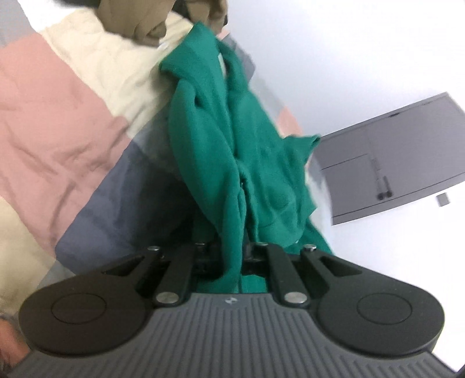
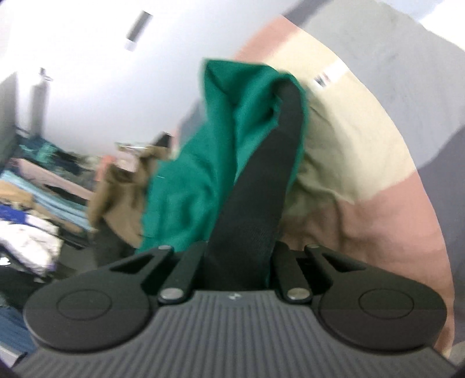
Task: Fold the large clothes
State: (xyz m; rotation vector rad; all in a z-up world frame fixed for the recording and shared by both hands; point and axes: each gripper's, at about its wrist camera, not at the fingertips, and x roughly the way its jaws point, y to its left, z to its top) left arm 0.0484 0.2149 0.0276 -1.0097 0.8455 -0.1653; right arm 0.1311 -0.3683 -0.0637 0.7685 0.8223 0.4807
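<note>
**Caller:** While both grippers hang over the bed, the green garment (image 1: 247,139) is pinched at two places, so I'd call this the pick-up step, ahead of any fold.

**Analyst:** Agreed. The left gripper (image 1: 232,256) has its jaws pressed together on a bunched ridge of green cloth that runs right down between them. The rest drapes away toward the patchwork quilt (image 1: 66,110), with a tan garment (image 1: 136,26) lying just beyond.

**Caller:** And the right gripper (image 2: 290,96)?

**Analyst:** Clamped too. Its black fingers (image 2: 261,180) are closed flat against each other, and green fabric wraps around the tip. So the garment (image 2: 203,162) hangs crumpled between the two holds, partly off the quilt (image 2: 363,151).

**Caller:** Next move?

**Analyst:** My read: draw the two grips apart to stretch the cloth open, then lay it flat on the quilt. It's too bunched to fold yet, and which edge each jaw has, I can't tell.
</note>
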